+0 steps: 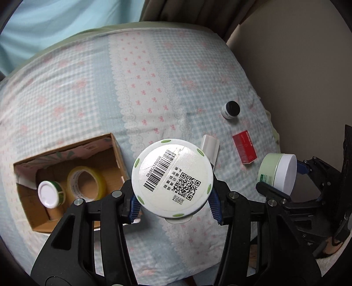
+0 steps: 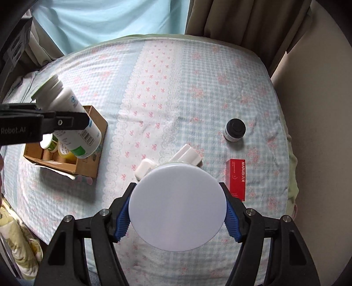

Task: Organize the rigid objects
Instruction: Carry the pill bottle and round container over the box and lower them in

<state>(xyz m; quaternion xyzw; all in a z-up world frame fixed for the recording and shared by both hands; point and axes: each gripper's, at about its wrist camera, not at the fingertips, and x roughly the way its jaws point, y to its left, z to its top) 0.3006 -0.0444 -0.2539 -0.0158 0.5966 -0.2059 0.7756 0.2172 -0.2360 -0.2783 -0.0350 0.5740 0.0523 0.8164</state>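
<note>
On my far left the cardboard box (image 1: pixel 66 176) sits on the bed, partly blocked by my left gripper's (image 1: pixel 173 199) frame; inside I count one yellow tape roll (image 1: pixel 87 183) and one small white-capped jar (image 1: pixel 51 193). My left gripper is clamped on the white bottle (image 1: pixel 172 178), held above the bedspread with its barcoded base facing the camera. Behind it, two white plastic pieces (image 2: pixel 189 154) lie half hidden, and I cannot make out what they are. My right gripper (image 2: pixel 178 216) clamps the pale green jar (image 1: pixel 276 173); its white lid fills that camera's view. Farther right lie one red carton (image 2: pixel 237 179) and one black-lidded pot (image 2: pixel 235 129). The checked blue bedspread (image 2: pixel 187 88) has pink bows; curtains (image 2: pixel 220 19) hang at the far side.
</note>
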